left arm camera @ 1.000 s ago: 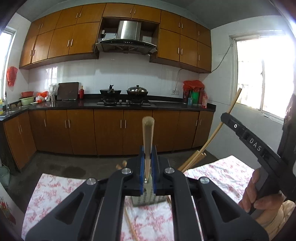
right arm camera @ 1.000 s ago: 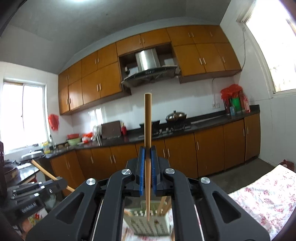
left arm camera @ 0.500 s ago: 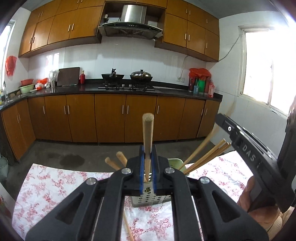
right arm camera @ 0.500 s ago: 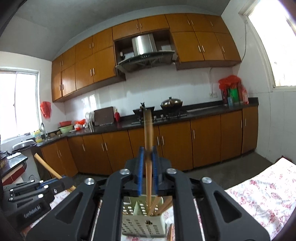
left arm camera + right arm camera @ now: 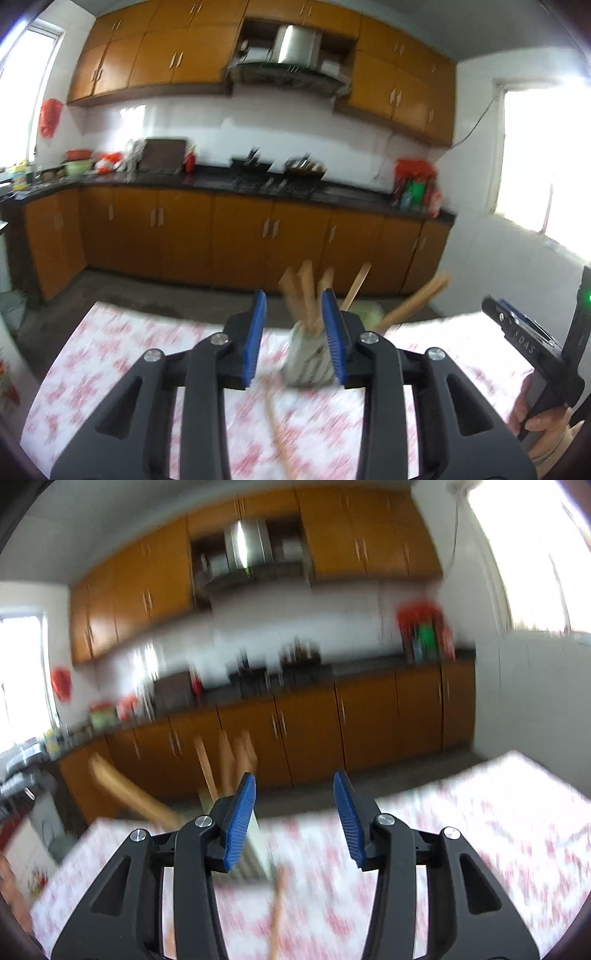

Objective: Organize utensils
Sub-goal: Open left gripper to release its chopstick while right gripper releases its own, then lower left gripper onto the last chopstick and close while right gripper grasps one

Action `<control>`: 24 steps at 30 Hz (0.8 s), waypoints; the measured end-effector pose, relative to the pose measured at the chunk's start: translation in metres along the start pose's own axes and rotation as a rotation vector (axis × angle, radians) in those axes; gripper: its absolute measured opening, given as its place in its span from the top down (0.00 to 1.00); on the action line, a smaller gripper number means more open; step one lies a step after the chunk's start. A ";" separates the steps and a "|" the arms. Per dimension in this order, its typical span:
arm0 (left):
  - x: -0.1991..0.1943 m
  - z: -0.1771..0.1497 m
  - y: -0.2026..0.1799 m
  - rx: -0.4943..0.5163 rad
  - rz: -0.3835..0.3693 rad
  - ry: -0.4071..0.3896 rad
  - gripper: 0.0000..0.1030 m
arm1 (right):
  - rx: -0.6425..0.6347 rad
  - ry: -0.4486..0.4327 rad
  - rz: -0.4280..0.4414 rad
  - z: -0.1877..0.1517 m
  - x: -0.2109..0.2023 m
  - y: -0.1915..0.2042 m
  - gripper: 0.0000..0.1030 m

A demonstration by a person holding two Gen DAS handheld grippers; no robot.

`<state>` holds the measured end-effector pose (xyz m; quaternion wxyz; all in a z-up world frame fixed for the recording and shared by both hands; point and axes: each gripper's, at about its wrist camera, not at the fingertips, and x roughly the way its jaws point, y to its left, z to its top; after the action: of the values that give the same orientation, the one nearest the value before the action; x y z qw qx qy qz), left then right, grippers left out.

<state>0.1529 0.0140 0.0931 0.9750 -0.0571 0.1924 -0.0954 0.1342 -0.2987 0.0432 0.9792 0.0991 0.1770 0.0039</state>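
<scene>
left gripper (image 5: 295,332) and right gripper (image 5: 293,812) just opening, empty; blurred wooden chopsticks (image 5: 306,295) upright in pale holder (image 5: 304,363).

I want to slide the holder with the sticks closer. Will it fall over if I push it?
It might. The holder looks small and light, a perforated box, and the chopsticks stand well above its rim and lean outward, so it is probably top-heavy. A push low on its wall would likely slide it across the tablecloth; a push on the sticks would more likely tip it.
</scene>
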 end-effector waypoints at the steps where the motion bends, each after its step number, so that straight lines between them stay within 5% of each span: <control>1: 0.005 -0.014 0.006 0.001 0.022 0.045 0.68 | -0.008 0.075 0.005 -0.015 0.009 -0.003 0.57; 5: 0.033 -0.074 0.022 -0.018 0.064 0.242 0.68 | -0.032 0.404 0.075 -0.092 0.049 0.001 0.70; 9: 0.053 -0.119 0.020 -0.046 0.049 0.381 0.68 | -0.057 0.524 0.107 -0.130 0.063 0.021 0.71; 18: 0.080 -0.166 -0.008 0.041 0.073 0.496 0.69 | -0.108 0.548 0.087 -0.137 0.074 0.040 0.71; 24: 0.094 -0.179 -0.009 0.062 0.125 0.528 0.89 | -0.130 0.527 0.058 -0.145 0.070 0.033 0.88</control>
<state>0.1679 -0.0276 -0.1047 0.8964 0.0115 0.4400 -0.0523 0.1509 -0.2359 -0.1075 0.9032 0.0364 0.4220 0.0691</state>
